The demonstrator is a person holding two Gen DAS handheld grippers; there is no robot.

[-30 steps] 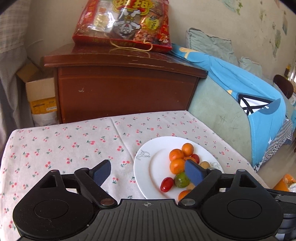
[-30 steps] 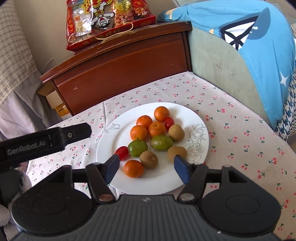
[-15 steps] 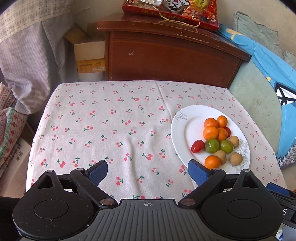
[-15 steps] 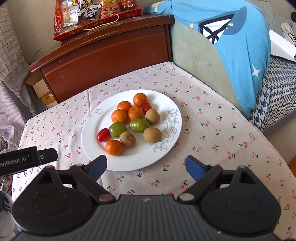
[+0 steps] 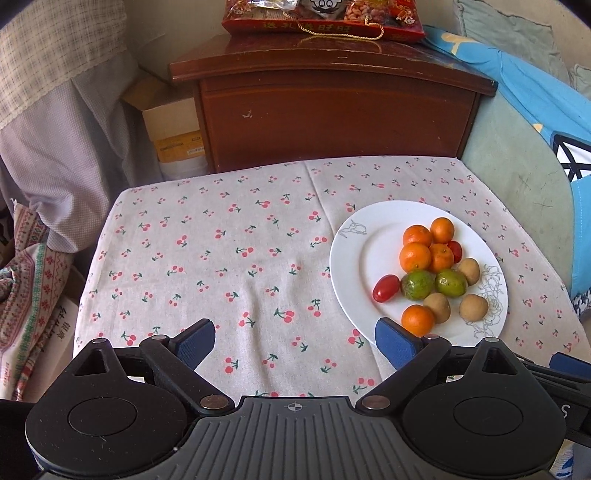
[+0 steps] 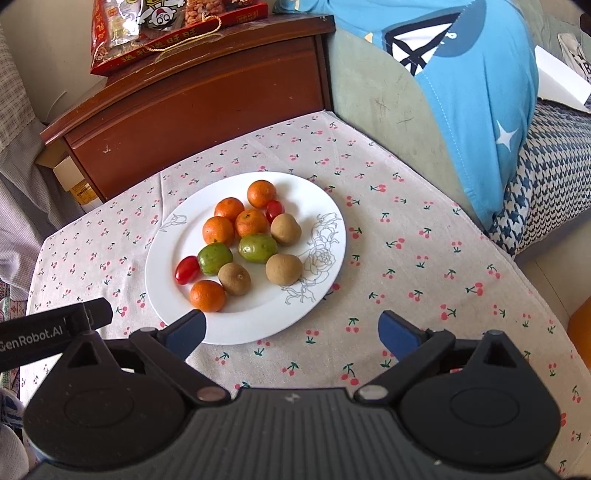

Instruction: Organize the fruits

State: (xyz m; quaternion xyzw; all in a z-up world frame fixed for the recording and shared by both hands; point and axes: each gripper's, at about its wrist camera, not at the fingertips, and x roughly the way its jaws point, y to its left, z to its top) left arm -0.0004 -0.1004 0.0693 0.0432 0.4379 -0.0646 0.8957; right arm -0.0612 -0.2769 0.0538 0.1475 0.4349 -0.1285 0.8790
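A white plate (image 5: 354, 254) (image 6: 325, 206) on the cherry-print tablecloth holds several oranges (image 5: 415, 256) (image 6: 218, 230), two green fruits (image 5: 417, 284) (image 6: 258, 248), three brown kiwis (image 5: 474, 307) (image 6: 283, 269) and two red tomatoes (image 5: 386, 288) (image 6: 187, 270). My left gripper (image 5: 295, 341) is open and empty above the cloth, left of the plate. My right gripper (image 6: 291, 330) is open and empty above the plate's near rim. The left gripper's body shows at the left edge of the right wrist view (image 6: 55, 328).
A brown wooden cabinet (image 5: 332, 118) (image 6: 199, 107) stands behind the table with a red snack bag (image 5: 321, 16) on top. A sofa with blue cloth (image 6: 472, 92) lies to the right. Cardboard boxes (image 5: 173, 133) and fabric sit at the left.
Both grippers have pulled back and risen from the plate. The left one swung left over the cloth. The right gripper's jaws opened wider.
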